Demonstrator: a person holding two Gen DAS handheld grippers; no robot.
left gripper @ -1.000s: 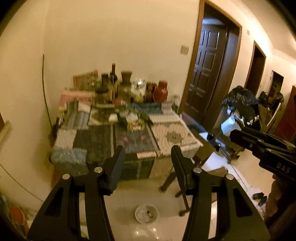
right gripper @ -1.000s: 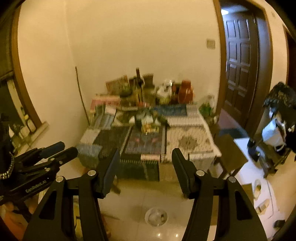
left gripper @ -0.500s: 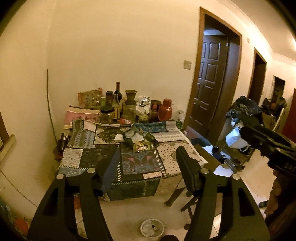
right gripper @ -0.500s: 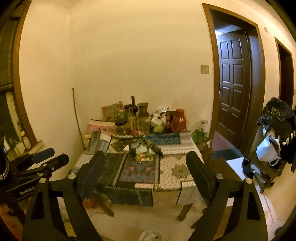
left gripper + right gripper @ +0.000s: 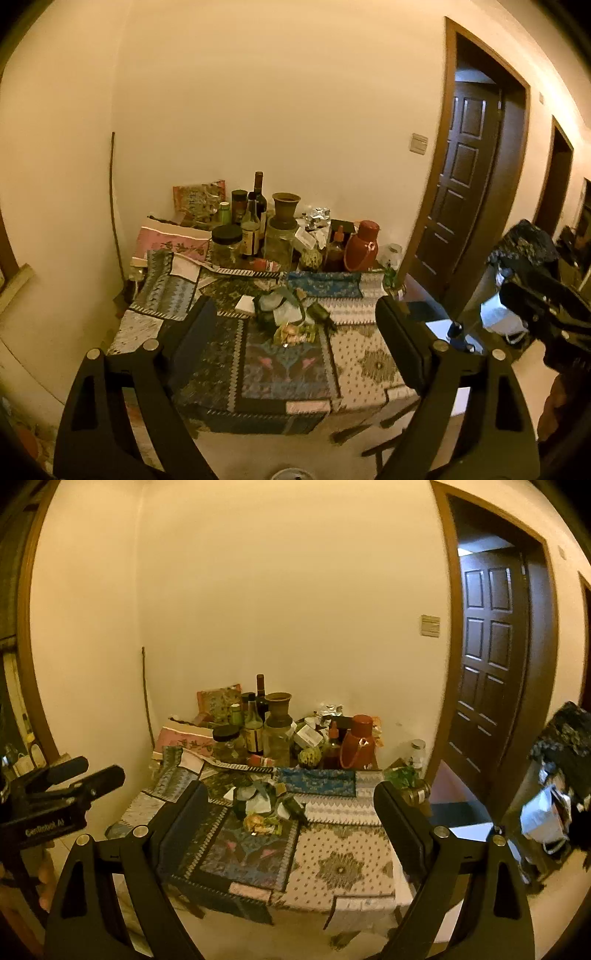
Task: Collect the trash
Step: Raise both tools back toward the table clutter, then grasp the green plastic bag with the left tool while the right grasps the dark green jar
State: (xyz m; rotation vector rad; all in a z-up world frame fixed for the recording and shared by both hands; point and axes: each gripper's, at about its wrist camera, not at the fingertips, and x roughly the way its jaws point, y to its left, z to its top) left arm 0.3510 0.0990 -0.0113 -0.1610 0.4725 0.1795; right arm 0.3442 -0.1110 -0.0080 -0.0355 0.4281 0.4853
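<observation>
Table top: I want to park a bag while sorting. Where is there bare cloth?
The near half of the table is free, from the trash pile mid-table to the front edge. Left strip beside the pile also free. The back row by the wall, bottles to red flask, is packed.

One cluttered desk [image 5: 365,369], counted by kind.
Two grippers show: the left gripper [image 5: 295,332] and the right gripper [image 5: 291,812]. On the desk stand one red thermos [image 5: 364,245], one brown clay vase [image 5: 285,210], one black-lidded jar [image 5: 226,243] and at least two tall dark bottles [image 5: 259,199]; smaller bottles behind them are too crowded to count. One heap of crumpled wrappers [image 5: 291,321] lies mid-desk. One dark panelled door [image 5: 461,177] and one wall switch [image 5: 418,143] complete it.
</observation>
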